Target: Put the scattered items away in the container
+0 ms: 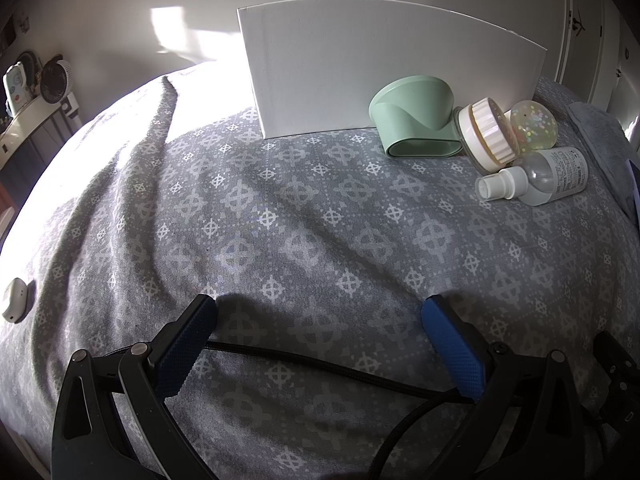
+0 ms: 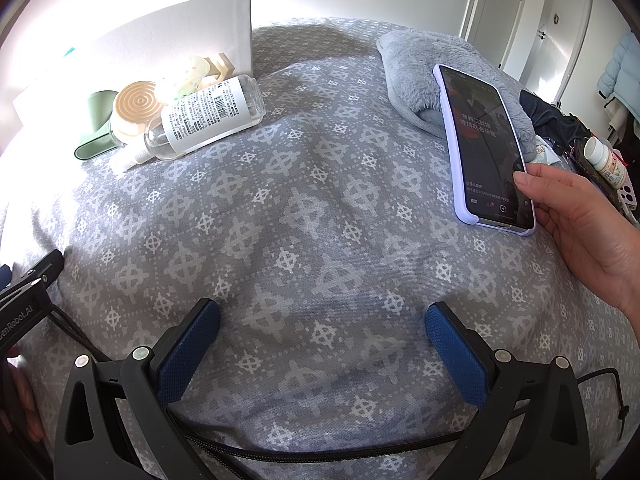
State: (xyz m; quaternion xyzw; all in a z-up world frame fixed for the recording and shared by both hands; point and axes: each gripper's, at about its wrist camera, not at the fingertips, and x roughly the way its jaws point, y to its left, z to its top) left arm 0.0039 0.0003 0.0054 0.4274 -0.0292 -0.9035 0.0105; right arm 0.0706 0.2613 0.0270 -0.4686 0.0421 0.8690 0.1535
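Note:
A white box (image 1: 360,68) stands on the grey patterned bedspread (image 1: 280,220); it also shows in the right wrist view (image 2: 160,36). Beside it lie a mint green holder (image 1: 416,116), a round white-lidded jar (image 1: 486,132), a glittery clear ball (image 1: 534,124) and a clear spray bottle (image 1: 536,178). The right wrist view shows the bottle (image 2: 204,116), the jar (image 2: 134,110), the ball (image 2: 182,78) and the holder (image 2: 94,124). My left gripper (image 1: 320,312) is open and empty, low over the bedspread. My right gripper (image 2: 322,316) is open and empty, well short of the items.
A bare hand (image 2: 580,220) holds a phone in a lilac case (image 2: 484,148) at the right, by a grey fluffy cloth (image 2: 440,76). A small white device (image 1: 14,300) lies at the bed's left edge. Black cables (image 1: 320,364) run under the fingers.

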